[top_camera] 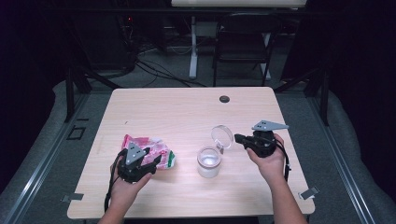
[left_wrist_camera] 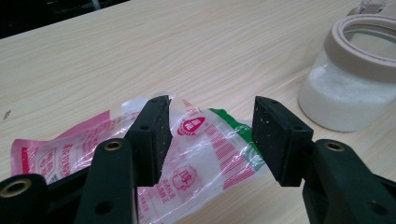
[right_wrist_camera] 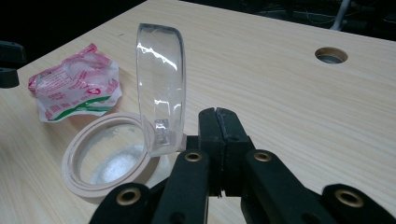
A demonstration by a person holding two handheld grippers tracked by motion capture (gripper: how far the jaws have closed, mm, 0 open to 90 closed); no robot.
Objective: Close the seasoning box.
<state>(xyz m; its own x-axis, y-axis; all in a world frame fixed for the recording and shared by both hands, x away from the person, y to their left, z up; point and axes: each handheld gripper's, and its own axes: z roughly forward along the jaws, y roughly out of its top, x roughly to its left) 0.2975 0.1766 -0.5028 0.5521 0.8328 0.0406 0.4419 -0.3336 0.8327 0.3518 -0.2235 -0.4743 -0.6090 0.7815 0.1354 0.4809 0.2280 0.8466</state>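
A crumpled pink, white and green plastic bag (top_camera: 142, 143) lies on the left of the wooden table (top_camera: 187, 107). My left gripper (top_camera: 153, 159) is open at its near right edge, and in the left gripper view the bag (left_wrist_camera: 70, 149) lies between and under the open left gripper (left_wrist_camera: 211, 137). A clear round jar (top_camera: 208, 161) with white powder inside stands at centre right, its hinged clear lid (top_camera: 222, 136) tipped up. My right gripper (right_wrist_camera: 219, 122) is shut, its tips right beside the lid (right_wrist_camera: 161, 79) near the hinge, above the jar's beige rim (right_wrist_camera: 79, 144).
A cable hole (top_camera: 224, 99) sits near the table's far edge. A black folding chair (top_camera: 243, 46) and a desk leg (top_camera: 193, 51) stand beyond the table. Both of the person's hands come in over the near edge.
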